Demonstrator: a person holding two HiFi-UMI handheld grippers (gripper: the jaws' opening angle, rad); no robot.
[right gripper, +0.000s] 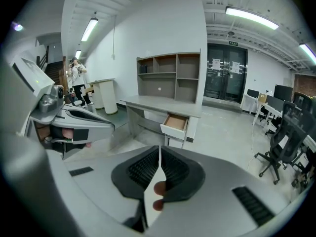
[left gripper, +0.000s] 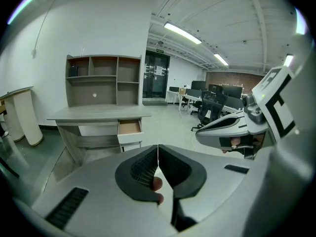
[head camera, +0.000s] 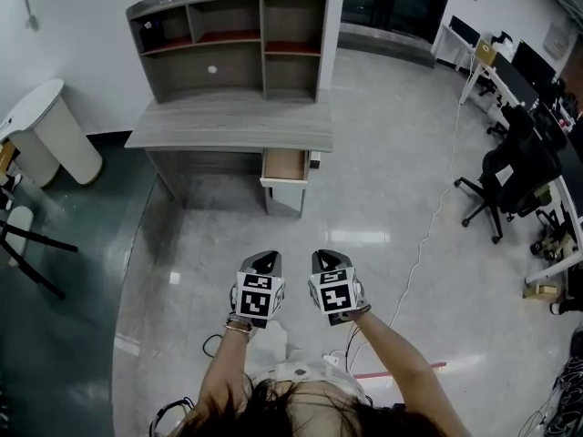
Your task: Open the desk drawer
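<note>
A grey desk (head camera: 228, 121) with a shelf hutch stands against the far wall. Its drawer (head camera: 285, 167) under the right end is pulled out, showing a bare wooden inside (left gripper: 129, 128) (right gripper: 177, 122). Both grippers hover side by side over the floor, well short of the desk. My left gripper (head camera: 264, 262) (left gripper: 157, 150) is shut with nothing between its jaws. My right gripper (head camera: 326, 260) (right gripper: 159, 151) is shut too and holds nothing. Each gripper shows at the edge of the other's view.
A white curved counter (head camera: 50, 130) stands at the left, a dark stool leg (head camera: 36, 244) beside it. Office chairs (head camera: 510, 176) and desks line the right side. A cable (head camera: 428, 230) trails across the shiny floor. A person (right gripper: 77, 80) stands far off by the counter.
</note>
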